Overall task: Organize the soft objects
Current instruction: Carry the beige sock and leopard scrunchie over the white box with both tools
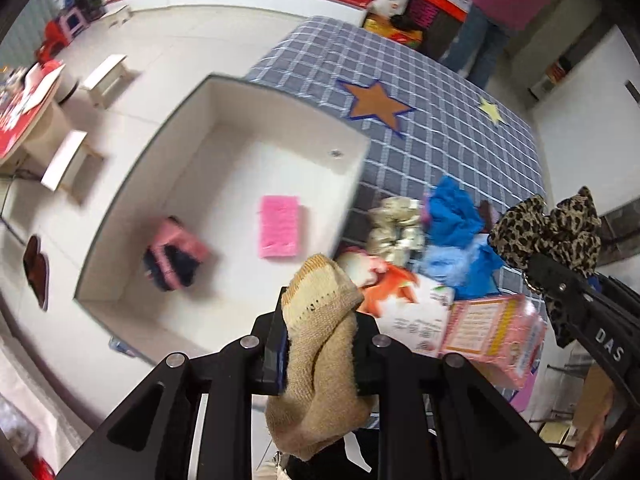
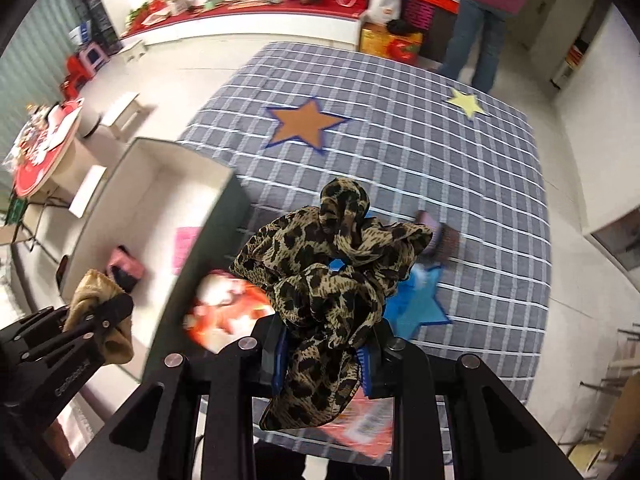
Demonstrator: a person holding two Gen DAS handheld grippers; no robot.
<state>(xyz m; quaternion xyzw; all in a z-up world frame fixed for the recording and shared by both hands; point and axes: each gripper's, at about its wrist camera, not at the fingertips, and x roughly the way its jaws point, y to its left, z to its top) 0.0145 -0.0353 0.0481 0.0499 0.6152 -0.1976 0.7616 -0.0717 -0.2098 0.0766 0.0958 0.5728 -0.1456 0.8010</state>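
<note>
My left gripper is shut on a tan knitted sock, held above the near right corner of a white open box. The box holds a pink sponge-like cloth and a pink and dark soft item. My right gripper is shut on a leopard-print scarf, held over the grey checked tablecloth. The scarf and right gripper also show at the right of the left wrist view. The sock shows at the left of the right wrist view.
On the cloth beside the box lie a cream scrunchie, blue plastic bags, an orange and white soft toy, a pink packet and a purple brush. A person stands at the far side. White stools stand left.
</note>
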